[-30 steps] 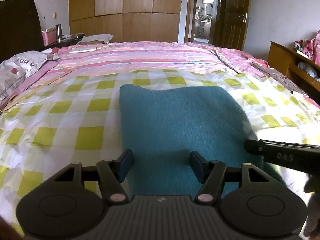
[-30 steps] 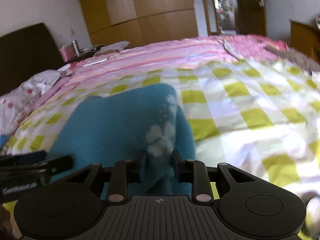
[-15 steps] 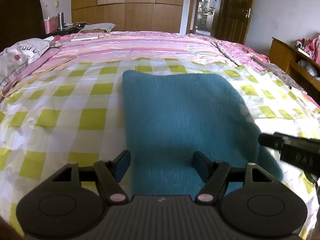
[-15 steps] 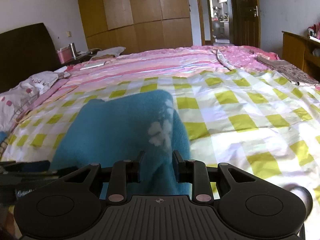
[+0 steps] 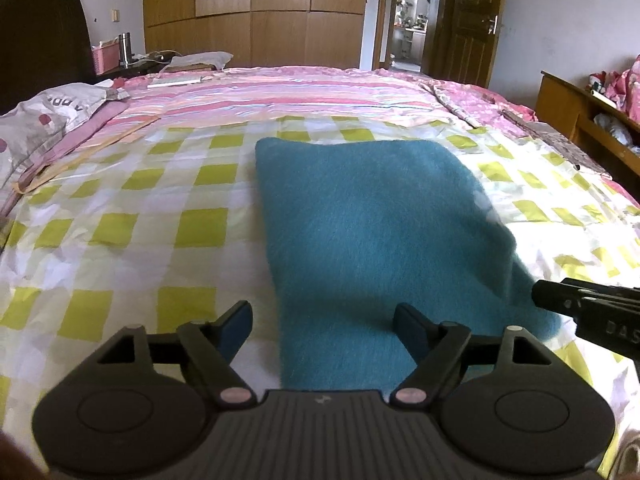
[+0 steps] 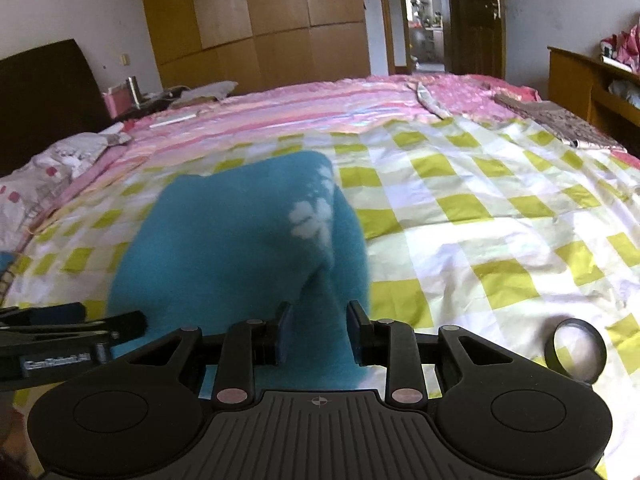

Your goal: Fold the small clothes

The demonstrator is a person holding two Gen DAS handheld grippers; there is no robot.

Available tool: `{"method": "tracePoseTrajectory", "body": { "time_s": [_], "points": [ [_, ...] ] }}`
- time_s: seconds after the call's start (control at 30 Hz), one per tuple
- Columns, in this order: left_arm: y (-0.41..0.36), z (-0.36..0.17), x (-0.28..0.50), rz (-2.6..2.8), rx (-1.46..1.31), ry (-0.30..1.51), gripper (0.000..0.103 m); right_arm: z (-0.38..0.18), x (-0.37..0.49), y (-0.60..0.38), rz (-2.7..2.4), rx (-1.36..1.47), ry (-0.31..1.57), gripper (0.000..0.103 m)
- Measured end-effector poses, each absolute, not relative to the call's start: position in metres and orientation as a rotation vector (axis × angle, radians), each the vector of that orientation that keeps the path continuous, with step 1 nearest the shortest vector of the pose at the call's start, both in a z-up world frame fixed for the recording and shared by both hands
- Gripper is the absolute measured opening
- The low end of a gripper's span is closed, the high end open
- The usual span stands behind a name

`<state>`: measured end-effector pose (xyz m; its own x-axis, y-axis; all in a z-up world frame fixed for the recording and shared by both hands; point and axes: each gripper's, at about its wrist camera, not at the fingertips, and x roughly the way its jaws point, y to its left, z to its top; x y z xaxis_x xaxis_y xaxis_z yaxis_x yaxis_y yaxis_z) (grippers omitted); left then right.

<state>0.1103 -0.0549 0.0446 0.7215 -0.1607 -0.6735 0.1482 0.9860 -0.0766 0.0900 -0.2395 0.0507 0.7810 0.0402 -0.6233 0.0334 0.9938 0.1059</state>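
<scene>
Left fingers (image 5: 322,330) have just been spreading off the teal cloth (image 5: 380,220), right fingers (image 6: 318,330) pinching its corner, so best drag it flat before letting go.

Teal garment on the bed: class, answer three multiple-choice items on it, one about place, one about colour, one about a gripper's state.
1. The teal garment lies on
A. the checked sheet
B. the floor
C. a wooden shelf

2. The flower print on the garment is
A. red
B. black
C. white

3. The right gripper is
A. wide open over bare sheet
B. closed on a raised fold of the garment
C. holding a cup

Answers: 1 A, yellow-green checks surround the cloth; 2 C, pale petals on teal in the right wrist view; 3 B, teal cloth rises pinched between its fingers.
</scene>
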Motion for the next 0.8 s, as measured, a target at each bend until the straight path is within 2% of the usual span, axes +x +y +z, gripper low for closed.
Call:
{"method": "tracePoseTrajectory", "body": {
  "time_s": [0.4, 0.8],
  "points": [
    [-0.046, 0.035, 0.083, -0.159, 0.009, 0.754, 0.101, 0.04, 0.052, -0.225, 0.003, 0.159, 0.699, 0.029],
    [-0.05, 0.029, 0.058, -0.181, 0.04, 0.75, 0.103, 0.031, 0.029, -0.219, 0.009, 0.183, 0.727, 0.031]
  ]
}}
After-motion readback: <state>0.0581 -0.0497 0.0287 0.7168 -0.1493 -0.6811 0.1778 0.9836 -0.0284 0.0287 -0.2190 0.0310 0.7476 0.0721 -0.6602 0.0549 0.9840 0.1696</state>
